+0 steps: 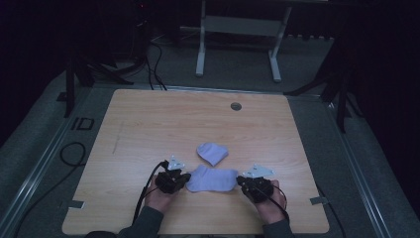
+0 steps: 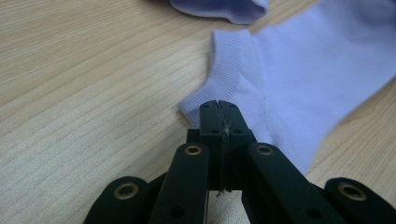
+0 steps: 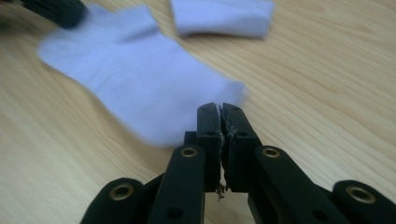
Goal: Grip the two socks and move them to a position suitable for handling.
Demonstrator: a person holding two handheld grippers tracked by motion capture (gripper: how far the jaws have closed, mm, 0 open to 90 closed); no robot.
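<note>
Forearms enter at the bottom edge of the high view, one tool per hand. Left tool (image 1: 186,177) sits at the left end of the flat sock (image 1: 213,179); right tool (image 1: 239,180) sits at its right end. Sock lies on the bench (image 1: 148,124), lower centre of frame, long axis running left-right between the two tools. Neither hand is nearer; each has its own end.

Left gripper view: jaws pressed together, tips at the cuff corner of the sock (image 2: 299,79). Looks like they pinch the fabric edge, but the tips hide the contact, so I can't confirm cloth between them. Right gripper view: right tool (image 3: 220,108) jaws also together, tips at the toe end of the sock (image 3: 135,79); same caveat, and the sock is motion-blurred there.

Judgement: both ends likely gripped, ready for a lift or fold along the long axis. The coming move hinges on both pinches holding evenly.

Farther up the frame, just beyond the flat sock, a second sock (image 1: 212,152) lies folded, slightly apart from it. A round grommet (image 1: 236,106) sits near the bench's far edge.
</note>
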